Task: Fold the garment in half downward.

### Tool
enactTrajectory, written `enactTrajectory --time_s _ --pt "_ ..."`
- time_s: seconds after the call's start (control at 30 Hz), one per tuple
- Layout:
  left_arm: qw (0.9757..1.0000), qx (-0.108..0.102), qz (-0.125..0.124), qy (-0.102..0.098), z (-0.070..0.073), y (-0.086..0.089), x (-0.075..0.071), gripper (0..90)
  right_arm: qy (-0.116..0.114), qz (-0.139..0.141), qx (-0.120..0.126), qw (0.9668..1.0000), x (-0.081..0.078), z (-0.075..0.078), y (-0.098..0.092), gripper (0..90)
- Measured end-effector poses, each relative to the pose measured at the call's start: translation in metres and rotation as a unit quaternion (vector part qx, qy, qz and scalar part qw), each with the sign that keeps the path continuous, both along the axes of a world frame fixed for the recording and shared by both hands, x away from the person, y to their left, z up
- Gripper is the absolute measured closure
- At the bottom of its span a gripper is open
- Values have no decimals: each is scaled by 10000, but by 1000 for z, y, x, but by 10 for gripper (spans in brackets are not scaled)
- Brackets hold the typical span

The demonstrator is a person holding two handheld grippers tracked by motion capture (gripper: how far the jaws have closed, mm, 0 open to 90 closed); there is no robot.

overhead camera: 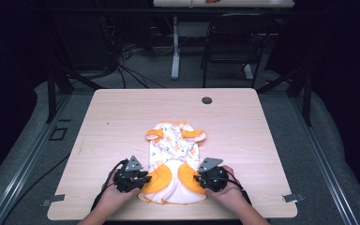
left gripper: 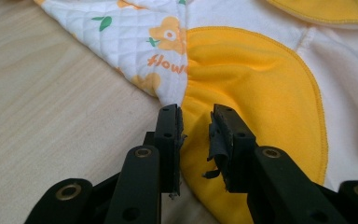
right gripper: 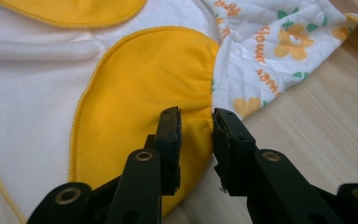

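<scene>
A small white garment with orange flower print and yellow trim lies flat on the wooden table. Its hood end with two round yellow patches points toward me. My left gripper sits at the garment's left near corner. In the left gripper view its jaws stand slightly apart, straddling the edge of a yellow patch. My right gripper mirrors it at the right near corner. There its jaws stand narrowly apart over the rim of the other yellow patch. The fabric lies flat under both.
A dark round grommet sits in the table's far middle. Bare wood surrounds the garment on all sides. Beyond the table stand a black chair and a white table leg, with cables on the floor.
</scene>
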State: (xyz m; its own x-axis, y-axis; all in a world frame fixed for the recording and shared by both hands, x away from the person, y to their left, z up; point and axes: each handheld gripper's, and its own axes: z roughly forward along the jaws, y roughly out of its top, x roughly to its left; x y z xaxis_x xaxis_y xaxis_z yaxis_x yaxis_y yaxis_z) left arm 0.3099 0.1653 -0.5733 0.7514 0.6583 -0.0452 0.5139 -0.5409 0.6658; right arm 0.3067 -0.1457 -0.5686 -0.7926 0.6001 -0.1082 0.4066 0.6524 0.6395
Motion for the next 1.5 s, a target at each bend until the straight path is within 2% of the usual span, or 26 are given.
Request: enactTrajectory --time_s 0.1,0.17,0.33,0.43,0.5,0.6,0.73,0.77,0.97,1.0,1.13,1.3,1.37,1.5 --pt "9999 -20 -30 97 1 1 -4 724 40 55 -29 10000 -4 1 1 720" --pt "9999 -39 -40 160 1 2 -7 726 148 104 -58 9998 -7 2 1 720" --pt "9995 55 -147 264 3 0 -16 724 256 208 -91 9994 -15 4 1 719" --pt "9992 91 -236 321 6 1 -17 721 366 233 -71 9990 -18 6 -1 721" --pt "9990 25 -228 372 10 2 -14 720 370 269 -69 9989 -18 10 -2 753" --pt "9992 -125 -216 301 26 4 -4 721 452 317 87 9984 -12 22 -4 768" --pt "9993 -224 -232 186 47 3 9 719 469 378 147 9981 -4 39 -4 771" --pt "9993 -247 -237 143 53 3 13 718 488 436 72 9978 -1 45 -4 771" --pt "9992 -272 -290 64 77 -1 36 702 641 482 157 9967 16 68 -1 767" --pt "9993 -251 -285 63 78 -2 39 700 657 503 88 9965 21 73 -1 767" --pt "9991 -342 -201 176 78 -3 56 704 689 420 69 9967 40 83 -1 781" --pt "9993 -294 -116 217 74 -5 75 718 660 248 47 9975 65 85 0 792" --pt "9989 -367 -34 290 73 -4 84 720 644 202 41 9977 74 84 1 793" --pt "9992 -331 24 239 73 -6 101 724 632 142 44 9979 91 81 3 796"
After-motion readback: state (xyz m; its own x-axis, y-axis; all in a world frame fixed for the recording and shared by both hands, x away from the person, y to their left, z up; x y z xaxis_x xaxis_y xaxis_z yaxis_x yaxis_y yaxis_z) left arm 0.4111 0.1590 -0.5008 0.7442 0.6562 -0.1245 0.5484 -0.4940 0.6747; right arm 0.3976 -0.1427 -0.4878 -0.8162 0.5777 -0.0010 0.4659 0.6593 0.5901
